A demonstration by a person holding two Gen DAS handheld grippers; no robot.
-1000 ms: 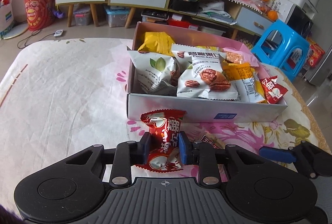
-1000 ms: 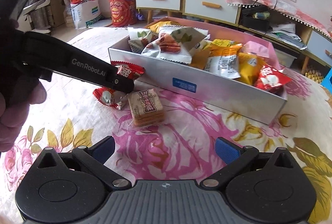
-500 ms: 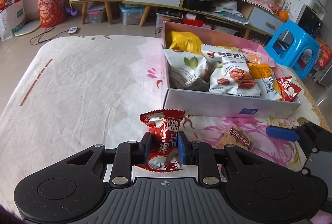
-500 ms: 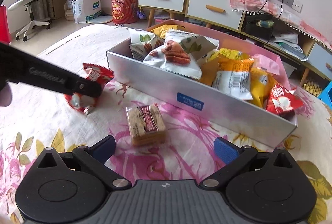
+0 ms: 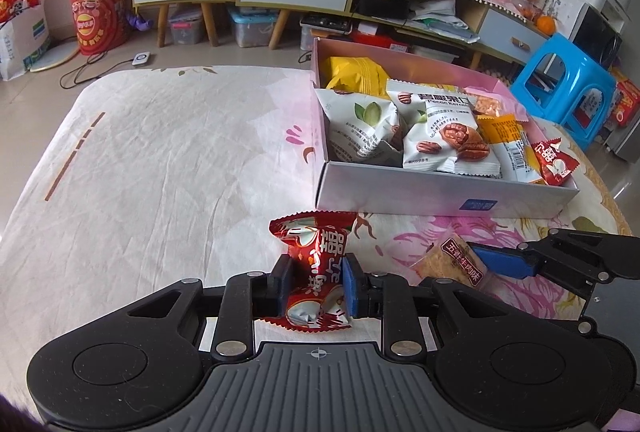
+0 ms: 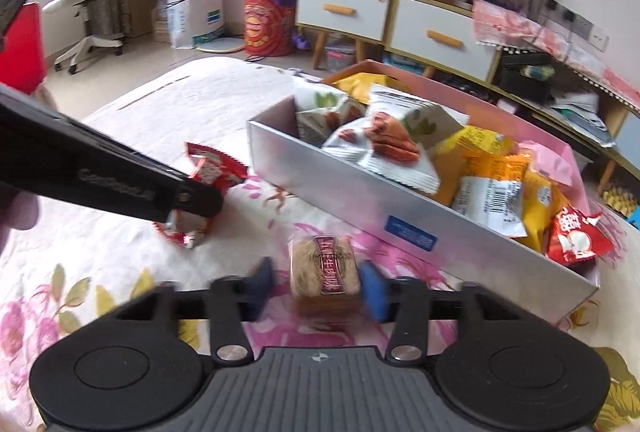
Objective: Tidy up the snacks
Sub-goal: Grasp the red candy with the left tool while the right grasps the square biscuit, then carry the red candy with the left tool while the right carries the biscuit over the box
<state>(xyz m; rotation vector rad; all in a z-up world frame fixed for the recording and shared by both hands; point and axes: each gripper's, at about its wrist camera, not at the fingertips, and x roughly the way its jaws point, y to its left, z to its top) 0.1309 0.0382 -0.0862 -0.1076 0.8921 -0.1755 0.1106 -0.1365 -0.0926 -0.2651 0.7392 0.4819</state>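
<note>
The left gripper [image 5: 314, 282] clamps a red candy packet [image 5: 312, 264]; the right gripper's [image 6: 320, 286] jaws have just been closing around a beef-flavour cracker pack [image 6: 324, 272], contact unclear.

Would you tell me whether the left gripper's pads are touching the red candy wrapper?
Touching. The left wrist view shows the left gripper shut on the red candy wrapper, with both pads pressed into its pinched middle.

Right hand-held gripper [image 6: 316, 290] jaws, wide open before, have just been closing around the brown biscuit pack [image 6: 325, 274]; pack now between them.
</note>
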